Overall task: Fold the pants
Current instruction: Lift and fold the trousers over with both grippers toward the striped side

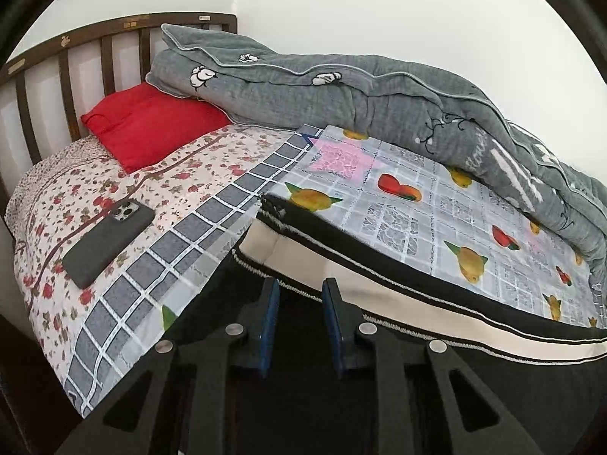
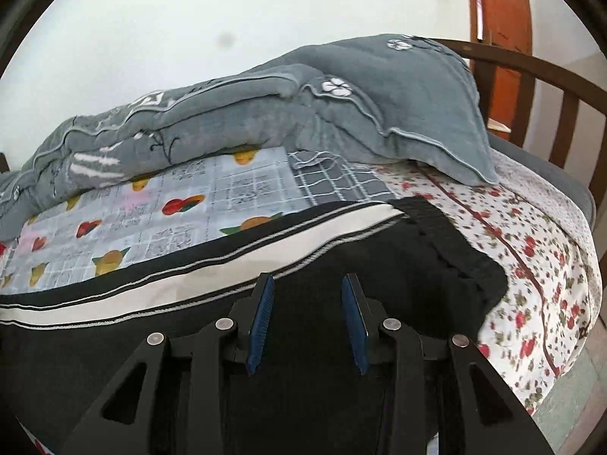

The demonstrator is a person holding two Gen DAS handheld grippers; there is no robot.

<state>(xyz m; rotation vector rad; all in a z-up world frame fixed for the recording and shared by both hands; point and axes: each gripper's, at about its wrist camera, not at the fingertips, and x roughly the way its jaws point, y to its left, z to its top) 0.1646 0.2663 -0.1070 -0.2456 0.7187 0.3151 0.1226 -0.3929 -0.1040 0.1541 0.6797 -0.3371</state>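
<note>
Early in the fold: pants (image 1: pixel 379 284) spread along the bed (image 1: pixel 114 197), phone (image 1: pixel 108 240) at ten o'clock. Left claw (image 1: pixel 299 303) narrowly parted, gripping nothing; right claw (image 2: pixel 309 303) wider, empty over black cloth. Next: pinching an edge each.

The left tool (image 1: pixel 299 295) is matte black, with two flat fingers faced in ribbed blue pads (image 1: pixel 270 326). Round silver screws sit at its linkage joints, and triangular cut-outs lighten its arms. The right tool (image 2: pixel 309 292) shows the same build.
</note>
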